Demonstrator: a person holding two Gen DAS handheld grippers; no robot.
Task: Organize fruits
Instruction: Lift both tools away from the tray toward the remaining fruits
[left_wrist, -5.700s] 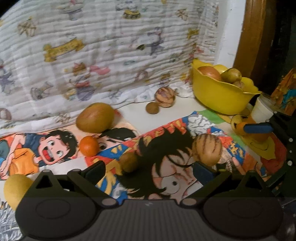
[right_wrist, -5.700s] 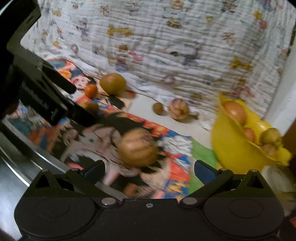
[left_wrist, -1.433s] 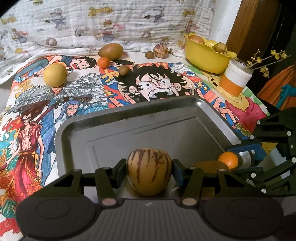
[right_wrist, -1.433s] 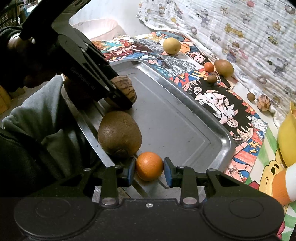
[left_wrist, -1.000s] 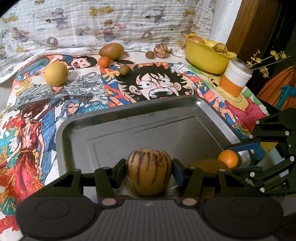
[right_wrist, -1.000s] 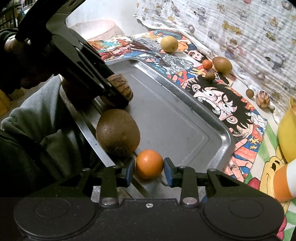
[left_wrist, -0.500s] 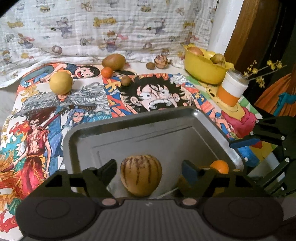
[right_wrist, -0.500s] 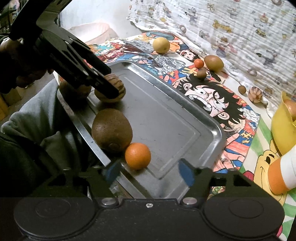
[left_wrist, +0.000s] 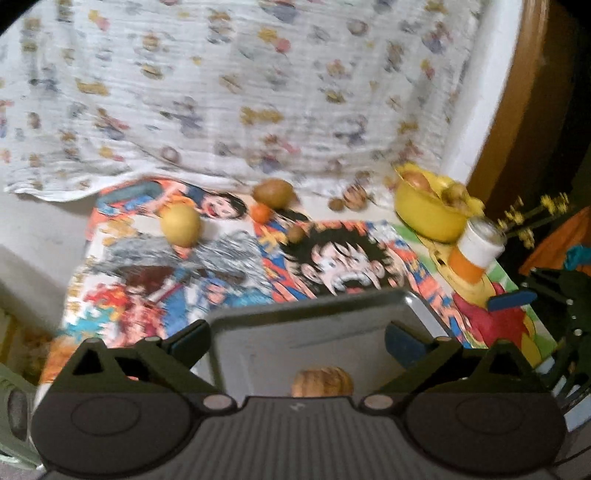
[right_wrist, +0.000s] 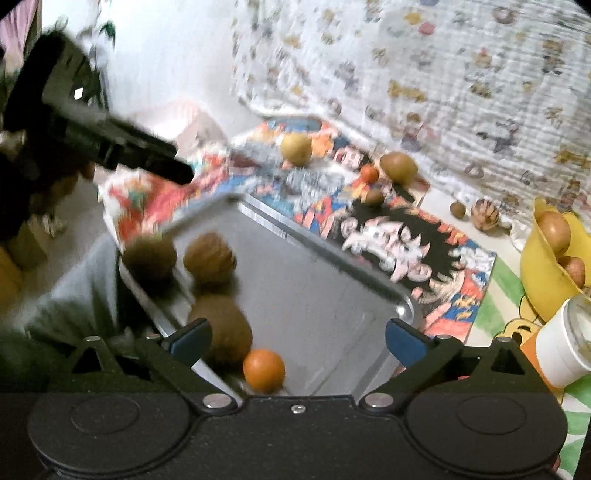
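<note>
change: both grippers have let go since a second ago; striped melon (left_wrist: 321, 380) and small orange (right_wrist: 264, 370) now sit loose in the steel tray (left_wrist: 332, 332); both hands have lifted clear
left gripper (left_wrist: 297, 338): jaws opening, near full spread; nothing between the pads; melon lies below and behind the tips, half hidden by the gripper body
right gripper (right_wrist: 299, 338): jaws opening, wide; empty; orange rests at the tray's near edge, inside the jaw line but below it, touching neither pad
tray count: four pieces in the right view; orange just beside a brown kiwi (right_wrist: 221, 328)
meaning: this drop looks done; my read, next fetch starts
remaining: yellow fruit (left_wrist: 180, 224), brown fruit (left_wrist: 273, 192), small orange one (left_wrist: 261, 213) and others lie on the printed cloth (left_wrist: 147, 288), well apart from the tray
yellow bowl (left_wrist: 428, 218): holds fruit at far right
</note>
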